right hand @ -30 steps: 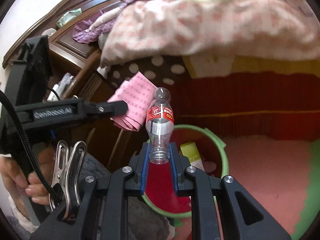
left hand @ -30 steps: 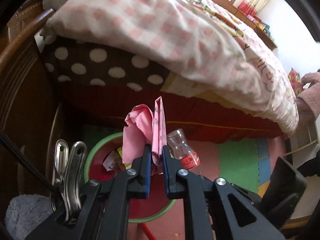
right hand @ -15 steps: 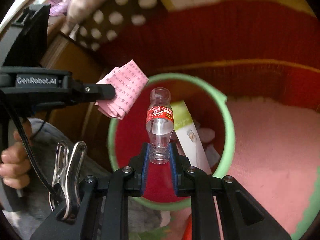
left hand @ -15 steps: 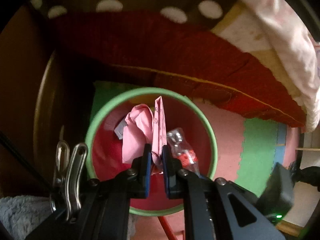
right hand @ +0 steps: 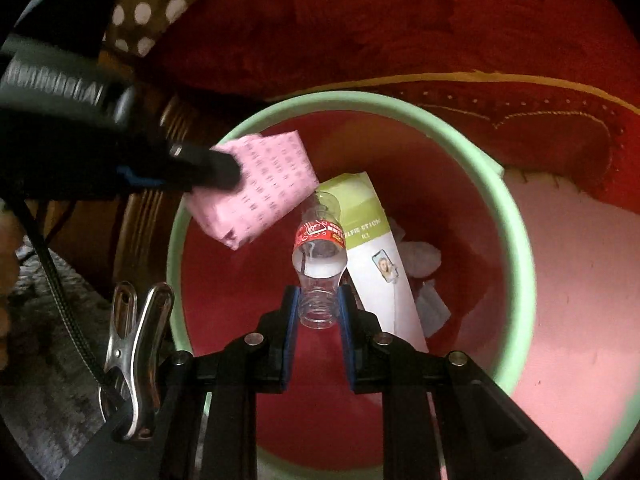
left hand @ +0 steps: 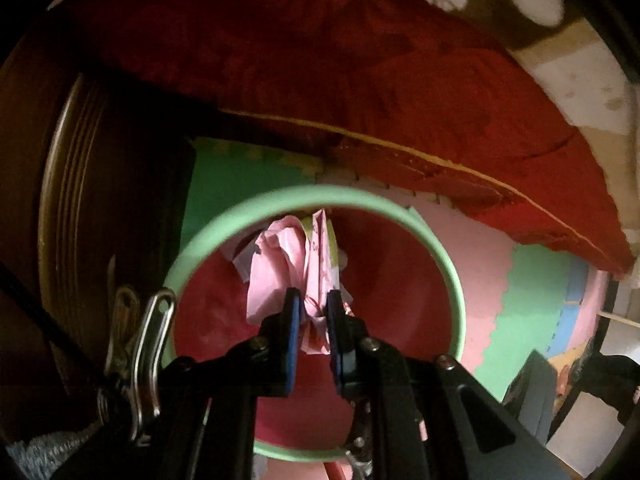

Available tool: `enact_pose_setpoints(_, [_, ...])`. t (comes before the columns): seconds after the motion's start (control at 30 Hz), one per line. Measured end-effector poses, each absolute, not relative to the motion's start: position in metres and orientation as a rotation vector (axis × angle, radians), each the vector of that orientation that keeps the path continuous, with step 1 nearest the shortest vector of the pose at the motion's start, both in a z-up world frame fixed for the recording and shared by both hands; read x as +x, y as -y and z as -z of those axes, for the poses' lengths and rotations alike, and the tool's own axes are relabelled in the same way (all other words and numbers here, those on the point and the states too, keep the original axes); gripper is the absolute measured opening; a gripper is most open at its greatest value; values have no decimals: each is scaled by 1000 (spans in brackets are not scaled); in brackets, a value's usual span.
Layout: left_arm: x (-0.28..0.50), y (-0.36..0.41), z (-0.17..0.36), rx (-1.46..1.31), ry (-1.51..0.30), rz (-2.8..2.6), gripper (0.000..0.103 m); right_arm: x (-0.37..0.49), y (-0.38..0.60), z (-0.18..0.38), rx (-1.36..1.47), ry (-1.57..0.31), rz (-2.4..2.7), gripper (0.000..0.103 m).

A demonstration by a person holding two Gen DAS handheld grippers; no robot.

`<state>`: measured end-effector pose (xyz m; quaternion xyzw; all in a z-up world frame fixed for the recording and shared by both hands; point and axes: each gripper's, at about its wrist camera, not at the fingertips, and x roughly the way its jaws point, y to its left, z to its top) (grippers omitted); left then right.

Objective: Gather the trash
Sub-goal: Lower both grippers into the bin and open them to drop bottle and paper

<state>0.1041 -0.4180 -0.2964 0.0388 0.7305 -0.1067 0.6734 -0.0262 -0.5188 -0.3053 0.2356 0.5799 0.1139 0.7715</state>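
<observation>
A red bin with a green rim [left hand: 452, 264] stands on the floor by the bed; it also shows in the right wrist view [right hand: 516, 216]. My left gripper [left hand: 313, 320] is shut on a pink paper wrapper [left hand: 280, 268] and holds it over the bin's mouth; the wrapper [right hand: 260, 188] and left gripper's fingers [right hand: 208, 168] show in the right wrist view. My right gripper [right hand: 319, 308] is shut on the neck of a clear plastic bottle [right hand: 320, 248] with a red label, held over the bin's opening.
Inside the bin lie a green-and-white box [right hand: 376, 248] and crumpled white paper [right hand: 420, 256]. A red bed skirt [left hand: 360, 80] hangs behind the bin. Dark wooden furniture [left hand: 60, 200] stands at the left. Pink and green foam mats [left hand: 532, 300] cover the floor.
Both grippers have tilted down and moved closer over the bin, each still holding its item. The bin now fills both views.
</observation>
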Motion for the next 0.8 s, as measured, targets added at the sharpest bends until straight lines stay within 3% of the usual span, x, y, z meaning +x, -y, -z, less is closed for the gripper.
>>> enact_pose_setpoints(0.6, [110, 424, 305, 78, -1663, 215, 16, -37, 514, 308, 376, -1163, -131, 20])
enact_pose_setpoints(0.8, [111, 425, 308, 74, -1673, 217, 24, -28, 509, 319, 340, -1213, -109, 20])
